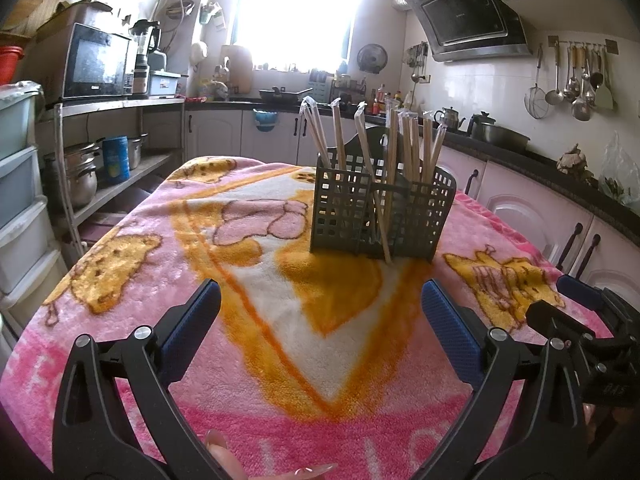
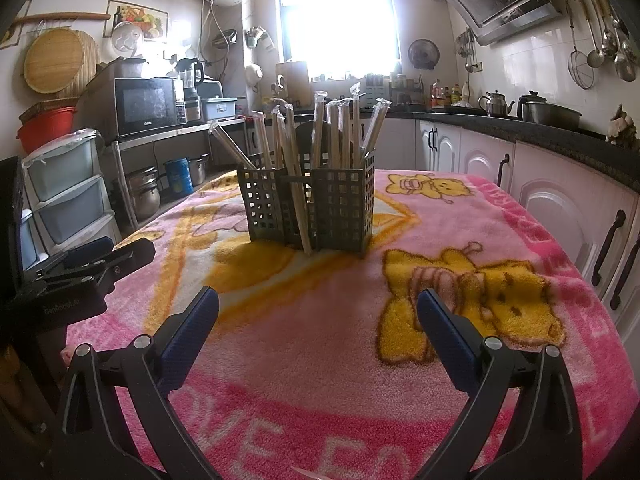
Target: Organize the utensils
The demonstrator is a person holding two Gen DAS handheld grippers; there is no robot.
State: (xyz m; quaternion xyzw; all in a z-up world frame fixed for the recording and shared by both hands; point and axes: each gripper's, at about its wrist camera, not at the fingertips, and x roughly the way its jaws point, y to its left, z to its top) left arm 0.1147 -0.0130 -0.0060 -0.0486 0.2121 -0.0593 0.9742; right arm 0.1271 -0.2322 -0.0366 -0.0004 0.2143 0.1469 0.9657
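Ahead, a grey plastic basket point(image 1: 380, 208) of open lattice is set upright on the fluffy pink blanket point(image 1: 248, 360), well apart from both tools. Wrapped wooden chopsticks point(image 1: 394, 140) are stood in it, long axes near vertical, some fanned outward; one point(image 1: 378, 216) is leaned against the front. The left gripper point(image 1: 320, 320) and right gripper point(image 2: 318, 320) are held wide apart and empty. Neither can be judged clearly nearer.

I'm seeing open blanket point(image 1: 280, 320) lying ahead of both spread grippers; only the utensil caddy point(image 1: 380, 212), bristling with wrapped chopsticks point(image 1: 394, 140), is standing mid-table, blocking passage straight across.
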